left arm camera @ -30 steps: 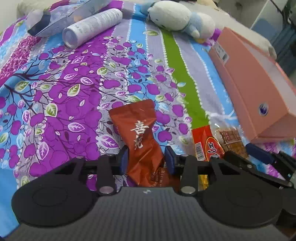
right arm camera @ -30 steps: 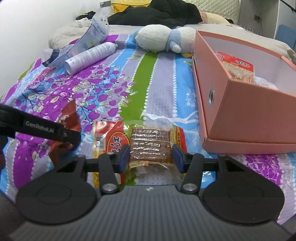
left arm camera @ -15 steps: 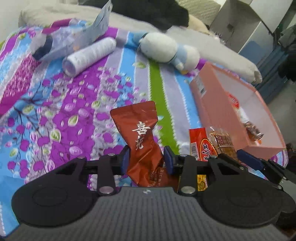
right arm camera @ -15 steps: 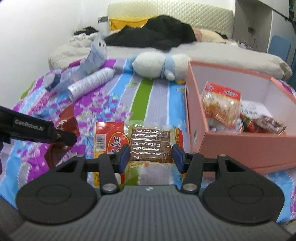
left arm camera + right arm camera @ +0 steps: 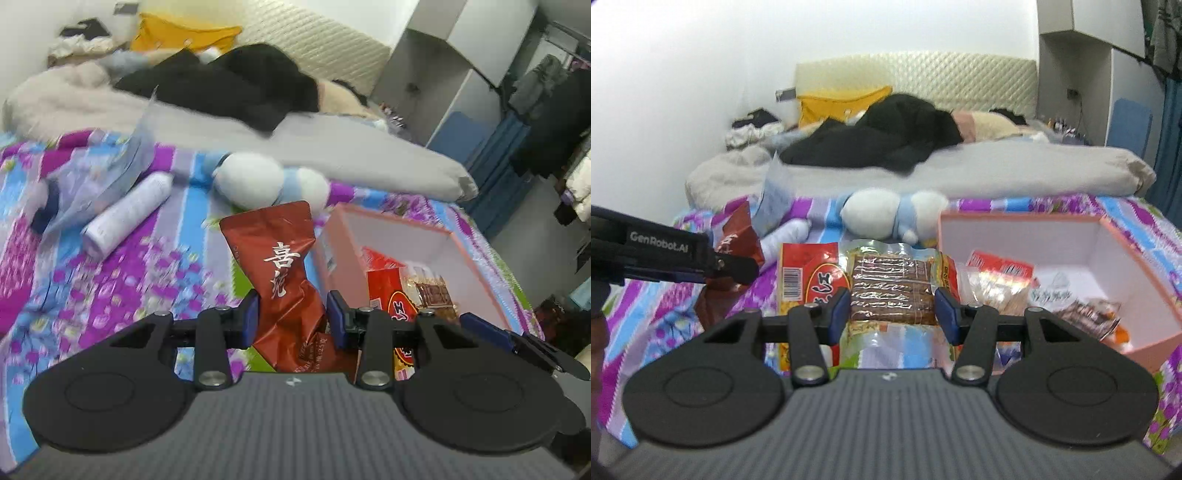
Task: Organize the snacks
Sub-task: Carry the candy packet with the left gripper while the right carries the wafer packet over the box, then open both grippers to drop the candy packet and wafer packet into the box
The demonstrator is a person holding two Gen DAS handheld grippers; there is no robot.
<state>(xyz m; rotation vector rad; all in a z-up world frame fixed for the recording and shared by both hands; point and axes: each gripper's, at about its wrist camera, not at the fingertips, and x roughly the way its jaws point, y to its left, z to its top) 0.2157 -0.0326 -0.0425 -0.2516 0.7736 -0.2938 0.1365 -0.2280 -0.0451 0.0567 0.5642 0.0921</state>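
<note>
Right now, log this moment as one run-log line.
left gripper: shut on brown snack pouch | right gripper: shut on biscuit pack | both lifted beside pink box | box: holds snacks

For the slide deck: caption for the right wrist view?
Right claw holds a biscuit pack beside the open pink box.

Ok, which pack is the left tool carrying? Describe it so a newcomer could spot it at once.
Start at the pink box on the floral bedspread; just left of it the left tool is clamped on a dark red-brown foil pouch with white Chinese characters. The neighbouring cracker pack, in the right tool, has a clear window instead.
</note>
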